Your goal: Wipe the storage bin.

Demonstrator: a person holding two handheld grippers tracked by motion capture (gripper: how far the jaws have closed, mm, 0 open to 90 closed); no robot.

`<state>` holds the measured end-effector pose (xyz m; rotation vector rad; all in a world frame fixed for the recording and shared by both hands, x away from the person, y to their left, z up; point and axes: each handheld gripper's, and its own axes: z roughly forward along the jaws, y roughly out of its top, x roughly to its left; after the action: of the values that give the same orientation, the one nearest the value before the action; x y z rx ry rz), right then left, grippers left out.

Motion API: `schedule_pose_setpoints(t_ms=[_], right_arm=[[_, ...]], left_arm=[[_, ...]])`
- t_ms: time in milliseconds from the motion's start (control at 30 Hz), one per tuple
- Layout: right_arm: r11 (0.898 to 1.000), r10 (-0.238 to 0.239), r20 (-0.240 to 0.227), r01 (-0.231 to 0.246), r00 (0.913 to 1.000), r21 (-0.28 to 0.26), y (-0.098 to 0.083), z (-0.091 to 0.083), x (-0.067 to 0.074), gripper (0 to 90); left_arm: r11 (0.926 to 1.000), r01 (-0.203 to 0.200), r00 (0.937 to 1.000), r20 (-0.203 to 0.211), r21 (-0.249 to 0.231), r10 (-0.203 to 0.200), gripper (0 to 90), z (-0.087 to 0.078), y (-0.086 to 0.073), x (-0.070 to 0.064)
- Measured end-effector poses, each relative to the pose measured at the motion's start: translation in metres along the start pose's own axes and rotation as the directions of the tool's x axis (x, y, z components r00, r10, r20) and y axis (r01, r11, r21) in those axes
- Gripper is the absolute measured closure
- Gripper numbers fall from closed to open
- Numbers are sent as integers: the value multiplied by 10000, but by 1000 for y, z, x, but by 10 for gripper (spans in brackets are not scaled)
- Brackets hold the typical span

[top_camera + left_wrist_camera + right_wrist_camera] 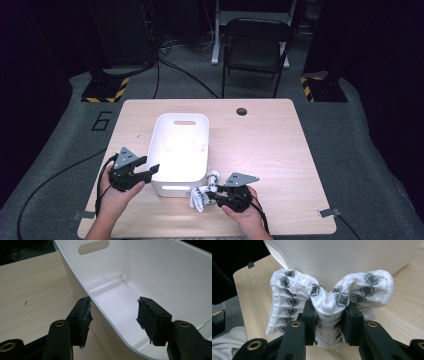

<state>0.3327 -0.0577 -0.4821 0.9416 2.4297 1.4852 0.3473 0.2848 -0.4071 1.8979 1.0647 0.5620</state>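
Where the right tool (328, 315) clamps the patterned sock (327, 302), its middle hidden; left tool (113, 315) apart astride the bin's wall (100, 312).

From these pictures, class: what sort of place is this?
Probably a lab or recording studio: black curtains, hazard-striped stand bases, floor cables, and one wooden table on grey carpet.

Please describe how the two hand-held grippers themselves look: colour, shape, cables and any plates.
Both the left gripper and right gripper are black, each with two blocky jaws, brass-coloured screw holes, a grey three-cornered plate on top and a trailing black cable. The left jaw pads look worn and frayed.
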Motion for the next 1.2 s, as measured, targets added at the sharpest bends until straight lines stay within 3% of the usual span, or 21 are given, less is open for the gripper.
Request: schedule_pose_setpoints(t_ms=[167,267,333,400,600,733,867,967,1067,1167,1200], right_arm=[[9987,204,251,-191,9995,-480,2,-18,-6,675],[9965,390,756,-332,9964,-771,2,-35,-17,674],[9959,449,857,-378,9953,-827,2,-39,-20,674],[9923,794,1256,-665,9889,-1041,-1,-52,-31,674],[9836,1313,1845,-1049,9740,-1464,-3,-76,-45,673],[9829,1453,2563,-1097,9556,-1481,-7,-91,-54,673],[9810,1717,3283,-1306,9288,-1434,-15,-103,-68,673],[9745,2127,3582,-1706,9091,-1456,-23,-110,-80,671],[9672,2485,3695,-2085,8954,-1452,-31,-111,-89,669],[9706,2395,3995,-2085,8849,-1201,-36,-109,-95,668],[9737,2279,4215,-2016,8777,-1066,-37,-108,-97,665]], left_arm=[[9997,202,9996,179,-170,-199,431,-5,7,6],[9994,282,9992,293,-211,-276,428,-4,10,10],[9993,310,9990,328,-209,-303,427,-3,11,11],[9994,299,9985,459,-198,-290,426,0,14,12],[9989,287,9979,591,-366,-265,425,5,18,14],[9989,254,9975,667,-381,-229,423,7,21,15],[9986,328,9964,798,-405,-295,422,9,24,17],[9985,309,9963,810,-443,-272,422,11,25,17],[9990,203,9966,808,-393,-171,420,13,25,17],[9994,91,9966,816,-339,-63,420,14,25,16],[9994,76,9966,821,-341,-47,420,14,25,16]])
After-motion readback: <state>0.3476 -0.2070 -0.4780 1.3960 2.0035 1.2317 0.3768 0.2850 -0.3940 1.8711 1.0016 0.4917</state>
